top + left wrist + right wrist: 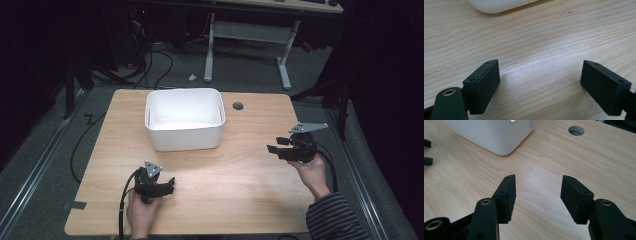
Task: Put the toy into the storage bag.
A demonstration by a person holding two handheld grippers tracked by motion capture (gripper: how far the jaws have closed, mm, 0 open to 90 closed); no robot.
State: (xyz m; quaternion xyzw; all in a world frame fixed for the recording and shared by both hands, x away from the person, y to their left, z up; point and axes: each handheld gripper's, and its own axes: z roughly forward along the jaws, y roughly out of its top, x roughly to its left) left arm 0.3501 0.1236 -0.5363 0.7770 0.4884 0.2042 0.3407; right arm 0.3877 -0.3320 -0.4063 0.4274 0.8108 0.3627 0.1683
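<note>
Two grippers, left gripper [170, 186] and right gripper [272, 145], flank the white bin [184, 131].

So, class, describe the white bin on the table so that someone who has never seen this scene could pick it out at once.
Start at the wooden table. On its far half, left of a small round hole, stands the white bin, open-topped with rounded corners. It is the sole white thing on the table; the two black grippers sit nearer the person.
</note>
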